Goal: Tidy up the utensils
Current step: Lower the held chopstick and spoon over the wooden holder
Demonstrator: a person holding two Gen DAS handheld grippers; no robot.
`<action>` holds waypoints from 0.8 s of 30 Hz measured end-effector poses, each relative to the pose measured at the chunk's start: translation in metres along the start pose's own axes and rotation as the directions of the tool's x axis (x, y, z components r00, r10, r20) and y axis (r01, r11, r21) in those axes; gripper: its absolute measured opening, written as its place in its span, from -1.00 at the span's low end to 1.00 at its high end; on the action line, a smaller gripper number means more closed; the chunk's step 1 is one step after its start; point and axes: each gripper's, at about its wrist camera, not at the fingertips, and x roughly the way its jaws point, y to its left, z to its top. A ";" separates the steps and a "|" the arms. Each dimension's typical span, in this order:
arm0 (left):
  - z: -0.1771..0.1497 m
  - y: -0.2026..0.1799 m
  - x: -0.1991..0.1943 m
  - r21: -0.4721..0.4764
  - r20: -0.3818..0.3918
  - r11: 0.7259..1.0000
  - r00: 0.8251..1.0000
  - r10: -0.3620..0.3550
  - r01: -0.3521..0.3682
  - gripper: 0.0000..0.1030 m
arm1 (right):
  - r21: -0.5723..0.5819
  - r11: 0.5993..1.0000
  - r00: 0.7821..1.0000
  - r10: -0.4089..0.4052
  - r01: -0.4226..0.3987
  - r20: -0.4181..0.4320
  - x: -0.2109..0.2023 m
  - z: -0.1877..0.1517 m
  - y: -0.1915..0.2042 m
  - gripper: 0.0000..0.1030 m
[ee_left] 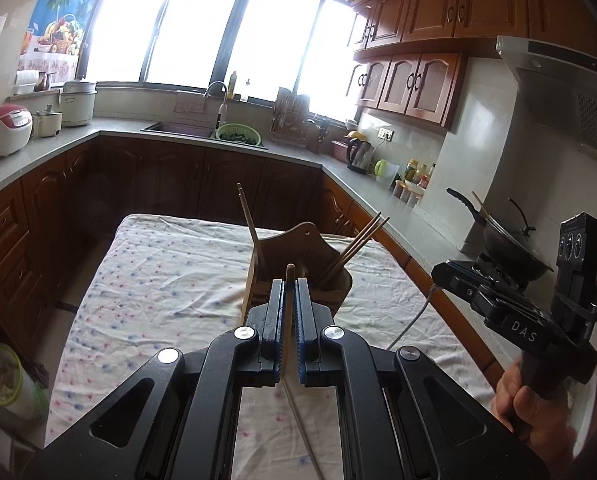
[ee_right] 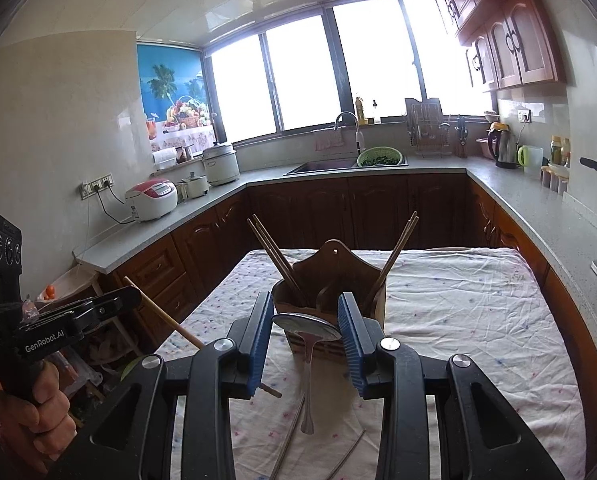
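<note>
A wooden utensil holder stands on the cloth-covered table, with several chopsticks leaning out of its compartments. My left gripper is shut on a single wooden chopstick, whose tip pokes out just in front of the holder. From the right wrist view, that chopstick slants across the left side. My right gripper is shut on the bowl of a metal spoon, and the handle hangs down toward the cloth. Both grippers hover near the holder's front.
The table's floral cloth has loose thin chopsticks lying near its front edge. Kitchen counters with a rice cooker, sink, kettle and wok ring the table. A person's hand grips each tool's handle.
</note>
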 end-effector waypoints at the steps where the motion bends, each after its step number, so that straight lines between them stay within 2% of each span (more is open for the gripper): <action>1: 0.003 0.000 0.000 0.001 0.007 1.000 1.000 -0.001 0.001 -0.93 | -0.001 1.000 1.000 -0.001 0.001 0.004 0.001 0.003 -0.001 -0.34; 11: 0.040 -0.004 0.001 0.027 0.076 1.000 0.997 -0.013 0.011 -0.94 | -0.016 1.000 0.999 -0.010 0.010 0.034 0.011 0.028 -0.007 -0.34; 24: 0.060 0.001 0.016 0.024 0.089 1.000 0.996 -0.008 0.006 -0.95 | -0.020 1.000 0.999 -0.010 0.012 0.051 0.022 0.047 -0.013 -0.34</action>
